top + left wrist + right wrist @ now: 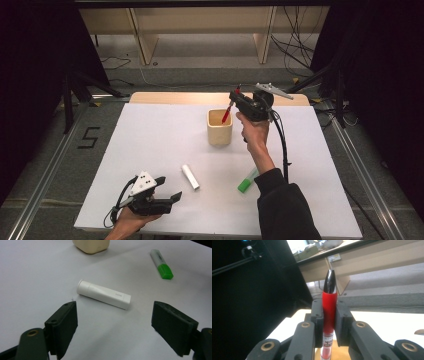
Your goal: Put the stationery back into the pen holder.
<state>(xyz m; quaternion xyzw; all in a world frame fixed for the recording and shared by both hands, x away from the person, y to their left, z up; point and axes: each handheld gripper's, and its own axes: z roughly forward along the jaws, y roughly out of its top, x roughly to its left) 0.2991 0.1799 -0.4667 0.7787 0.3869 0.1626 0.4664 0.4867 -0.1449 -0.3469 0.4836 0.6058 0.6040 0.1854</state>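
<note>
While the right tool (235, 100) pinches the red pen (226, 114) over the cup (219, 128), its tip at the rim, a tilt could catch the edge and tip the cup. Left tool (167, 192) rests wide open on the desk (150, 140), near the white tube (190, 177); the green marker (247, 180) lies clear of the cup.

A white table top (150, 150) stands on grey floor (45, 165), pale wooden shelving (200, 30) beyond, black curtains either side.
</note>
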